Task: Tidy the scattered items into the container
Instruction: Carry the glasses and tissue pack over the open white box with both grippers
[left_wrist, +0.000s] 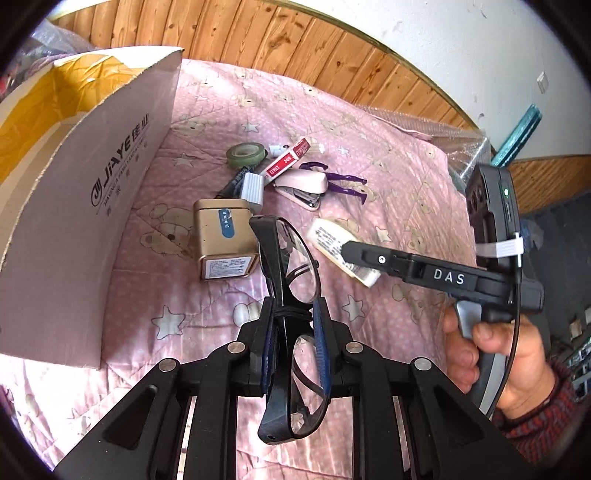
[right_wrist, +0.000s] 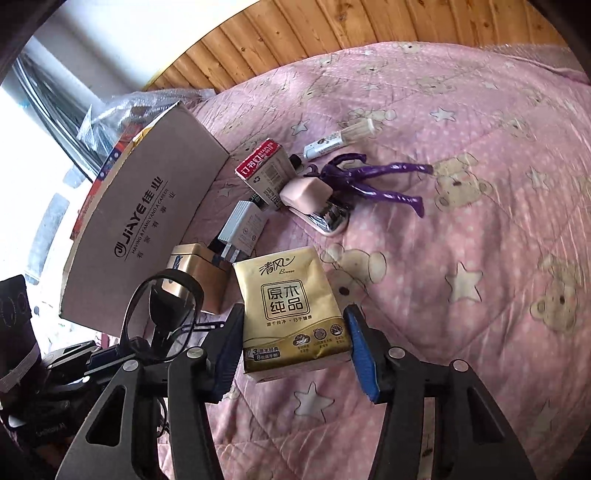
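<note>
My left gripper is shut on black-framed glasses, held above the pink quilt, with the open cardboard box to its left. In the right wrist view the glasses hang in front of the box. My right gripper has its blue pads against both sides of a gold tissue pack. From the left wrist view that gripper reaches in from the right over the pack, with a hand on its handle.
On the quilt lie a gold tin, white charger, green tape roll, red staple box, pink stapler, purple figure and white tube. A wooden headboard lies beyond.
</note>
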